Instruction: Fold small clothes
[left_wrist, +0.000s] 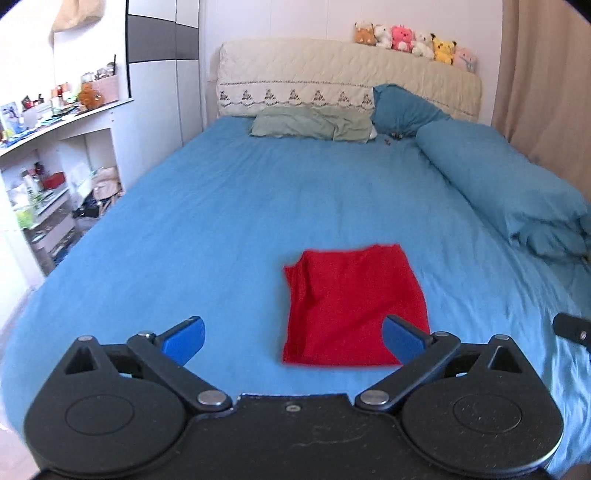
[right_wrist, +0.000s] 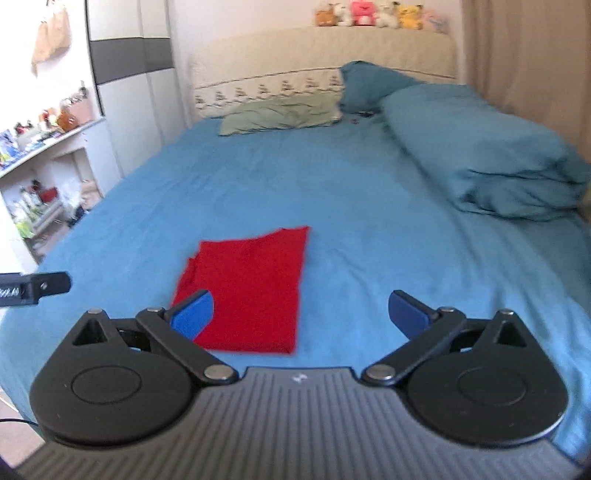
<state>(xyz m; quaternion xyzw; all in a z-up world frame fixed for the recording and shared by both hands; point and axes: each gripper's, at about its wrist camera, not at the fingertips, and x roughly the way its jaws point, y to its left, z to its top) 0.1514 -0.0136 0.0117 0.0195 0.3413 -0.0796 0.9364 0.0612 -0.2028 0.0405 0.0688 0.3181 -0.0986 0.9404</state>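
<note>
One blue bed sheet (left_wrist: 258, 206) fills both views, pulled flat, likely so it serves as the folding surface. Landmark for places: the red garment (left_wrist: 351, 306).

Rolled blue duvet (left_wrist: 517, 192) lies well to the right of the red garment, pushed to the bed edge, probably to keep the middle free. Cream headboard (left_wrist: 332, 81) stands far beyond the garment, with a green pillow (left_wrist: 314, 123) and a teal pillow (left_wrist: 402, 107) at its foot. Cluttered white shelf unit (left_wrist: 55, 147) sits far left of the garment, off the bed.

Red garment lies on the sheet near the foot end, already a compact rectangle with stacked layers showing at its left edge; fold looks done or nearly done, my judgement. Nothing touches it.

Left gripper (left_wrist: 293, 339) hangs above the near edge of the garment, claw spread fully wide, nothing between the fingers. Right gripper (right_wrist: 301, 314) sits just right of the garment's near corner, claw also spread wide, empty. Both pulled clear, which fits a release after a fold.

View differences: left wrist view shows the garment nearly centred and sharp, plus a black bit of the other tool at far right. Right wrist view is blurred, puts the garment left of centre, shows its right edge straight, and catches the left tool's black part (right_wrist: 35, 288) left of the garment. Plush toys (left_wrist: 413, 42) on the headboard read clearer in the left view.
</note>
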